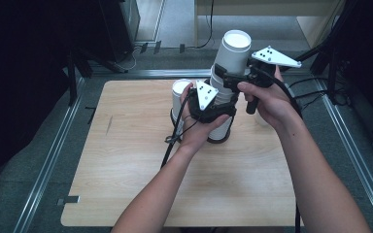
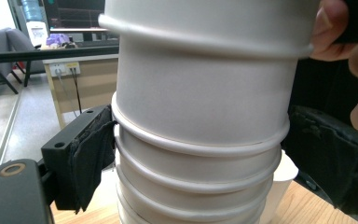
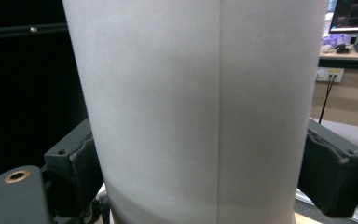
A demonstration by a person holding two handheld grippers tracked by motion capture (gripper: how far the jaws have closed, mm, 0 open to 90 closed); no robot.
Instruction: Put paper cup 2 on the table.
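Note:
A tall stack of upturned white paper cups (image 1: 219, 131) stands on the wooden table (image 1: 126, 160). My left gripper (image 1: 218, 104) is shut on the stack's lower cups; in the left gripper view both pads (image 2: 91, 158) press against the ringed rims of the stack (image 2: 200, 140). Higher up, my right gripper (image 1: 228, 77) is shut on the top cup (image 1: 233, 51). In the right gripper view its pads (image 3: 84, 168) touch both sides of that cup's smooth wall (image 3: 200, 102).
A single upturned white cup (image 1: 178, 94) stands just left of the stack, behind my left hand. Another white cup (image 2: 284, 186) sits on the table beyond the stack. Metal rails (image 1: 53, 155) border the table, with dark stands at the back corners.

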